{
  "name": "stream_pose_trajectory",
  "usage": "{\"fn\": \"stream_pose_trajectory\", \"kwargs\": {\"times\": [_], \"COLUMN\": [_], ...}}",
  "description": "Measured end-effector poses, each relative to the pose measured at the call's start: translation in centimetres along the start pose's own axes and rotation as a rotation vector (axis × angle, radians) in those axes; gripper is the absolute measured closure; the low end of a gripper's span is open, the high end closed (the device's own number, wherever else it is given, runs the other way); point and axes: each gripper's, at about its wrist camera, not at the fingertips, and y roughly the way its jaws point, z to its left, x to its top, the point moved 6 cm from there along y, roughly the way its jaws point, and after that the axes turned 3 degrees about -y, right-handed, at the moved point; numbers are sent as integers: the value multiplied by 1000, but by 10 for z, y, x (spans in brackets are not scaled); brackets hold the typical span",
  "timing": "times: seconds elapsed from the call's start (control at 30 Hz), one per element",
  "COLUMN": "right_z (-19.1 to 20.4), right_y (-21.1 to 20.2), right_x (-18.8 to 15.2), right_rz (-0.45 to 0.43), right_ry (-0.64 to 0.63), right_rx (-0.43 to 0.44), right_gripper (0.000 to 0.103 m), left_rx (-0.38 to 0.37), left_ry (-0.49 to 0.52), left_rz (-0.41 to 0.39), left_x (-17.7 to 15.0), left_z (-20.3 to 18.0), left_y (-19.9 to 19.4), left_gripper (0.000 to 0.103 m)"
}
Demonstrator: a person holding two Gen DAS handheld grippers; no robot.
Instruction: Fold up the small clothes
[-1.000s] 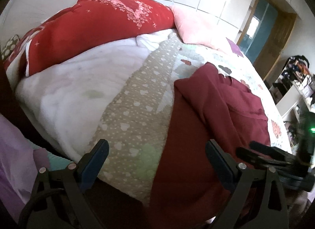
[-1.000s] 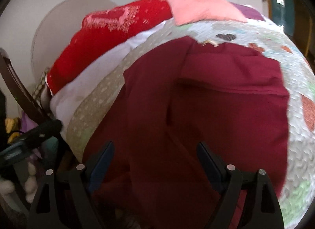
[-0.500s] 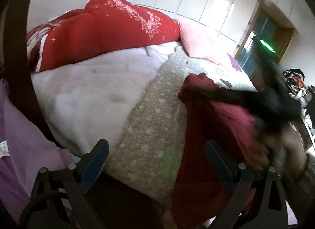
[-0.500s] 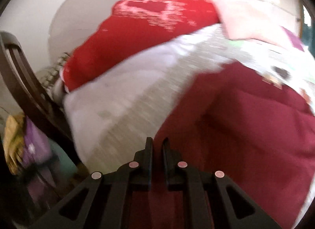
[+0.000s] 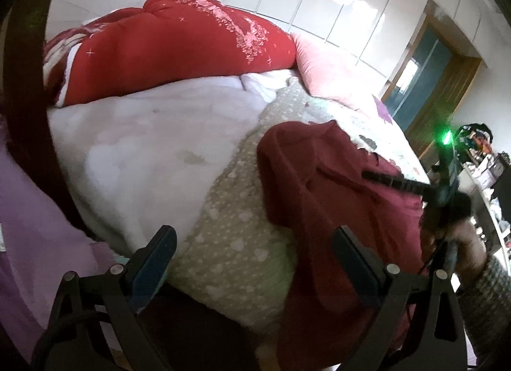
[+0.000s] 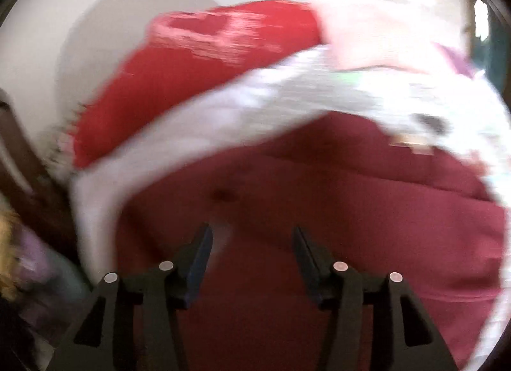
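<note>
Clearly the dark red garment (image 5: 322, 192) is the piece to fold, and it lies rumpled on the heart-print quilt (image 5: 242, 221), draped past the quilt's near edge, with the white blanket (image 5: 153, 144) to the quilt's left and the red embroidered duvet (image 5: 179, 35) heaped beyond it. Left of the garment, the left gripper (image 5: 254, 256) hangs over the quilt's near edge with its jaws spread wide and nothing between them. The cloth looks soft, limp and light, a fleecy knit that will sag and bunch rather than hold a crease, so I judge it wants pinching at a hem or a corner, not mid-panel. Further right, the right gripper (image 6: 252, 246) is over the garment with its jaws opening, the fabric under them but not pinched; that view is smeared. A person's hand (image 5: 463, 243) holds it.
</note>
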Motion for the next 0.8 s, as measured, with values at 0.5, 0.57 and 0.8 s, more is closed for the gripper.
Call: {"fn": "stream_pose_trajectory", "kwargs": {"times": [0.5, 0.57, 0.8], "right_z": [3, -22, -172], "right_y": [41, 7, -115], "right_x": [28, 26, -47], "right_rz": [-53, -110, -227], "right_ry": [-81, 3, 347], "right_rx": [-86, -84, -325], "right_gripper": [97, 97, 97], "left_rx": [20, 9, -23], "left_ry": [75, 79, 113], "left_rz": [37, 40, 41], "left_x": [-8, -8, -16], "left_z": [-30, -37, -63], "left_y": [3, 2, -6], "left_gripper": [5, 5, 5]}}
